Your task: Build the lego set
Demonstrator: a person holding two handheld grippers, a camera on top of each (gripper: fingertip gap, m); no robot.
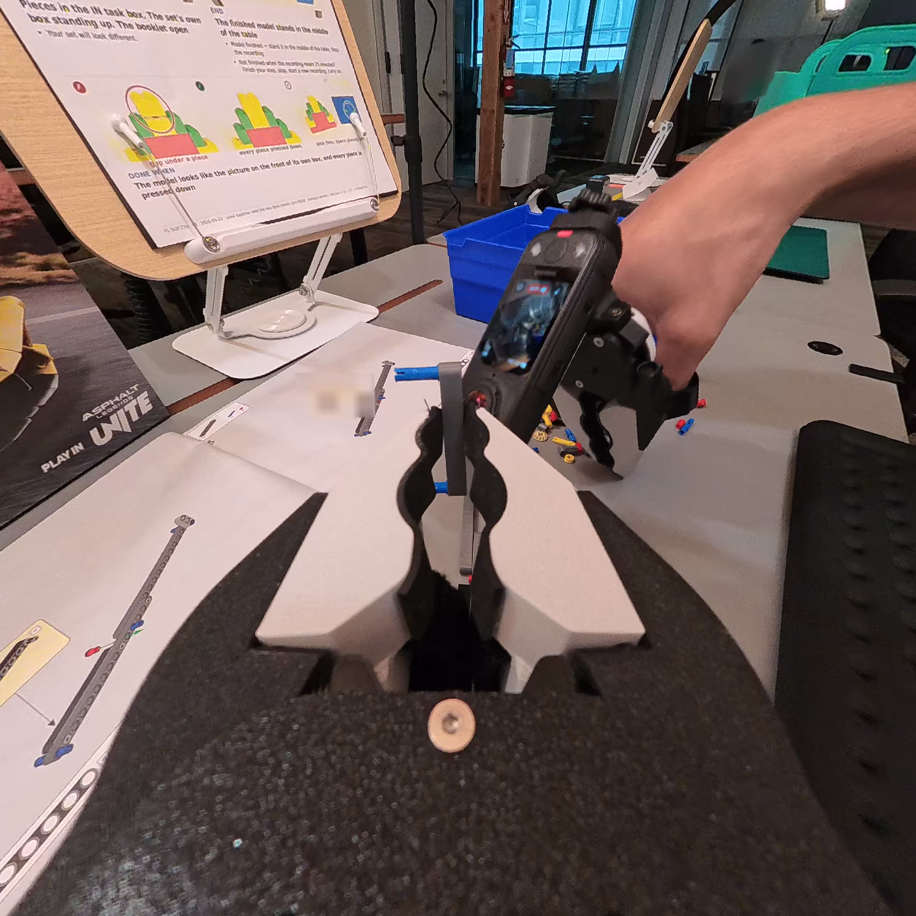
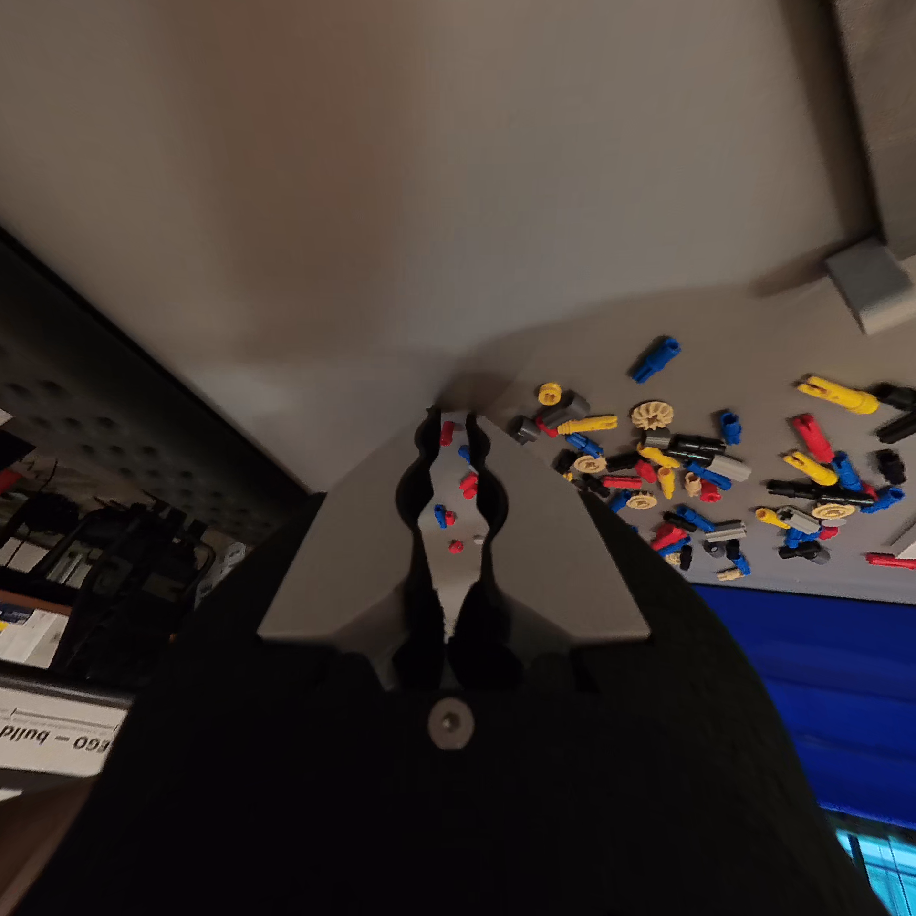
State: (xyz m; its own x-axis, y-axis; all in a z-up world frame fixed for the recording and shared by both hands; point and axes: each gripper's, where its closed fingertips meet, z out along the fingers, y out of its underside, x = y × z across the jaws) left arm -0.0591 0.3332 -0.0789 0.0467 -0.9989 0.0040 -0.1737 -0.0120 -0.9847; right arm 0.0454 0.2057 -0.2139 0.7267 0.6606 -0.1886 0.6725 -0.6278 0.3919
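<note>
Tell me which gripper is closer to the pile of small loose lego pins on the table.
Right. The right gripper hangs tips-down just beside the pile of loose pins, with a few pins showing between its fingers. The left gripper is farther back over the instruction booklet, clamped on a grey beam.

Left wrist view bright, evenly lit; daylight from far windows (image 1: 560, 44), tinted blue. Soft shadows under stand (image 1: 277, 342). Strong wide-angle bending at edges: stand's board and table (image 1: 743, 520) rim curve. Near foam and fingers sharp; arm (image 1: 743, 208) at right slightly motion-blurred. Right wrist view dim, underexposed, warm cast. Gripper body near black, detail lost. Broad dark shadow falls across table (image 2: 446, 173) at fingertips. Whole frame smeared by motion blur; scattered pieces (image 2: 694, 471) at right soft, colours readable. Small blue glare at near right corner.
</note>
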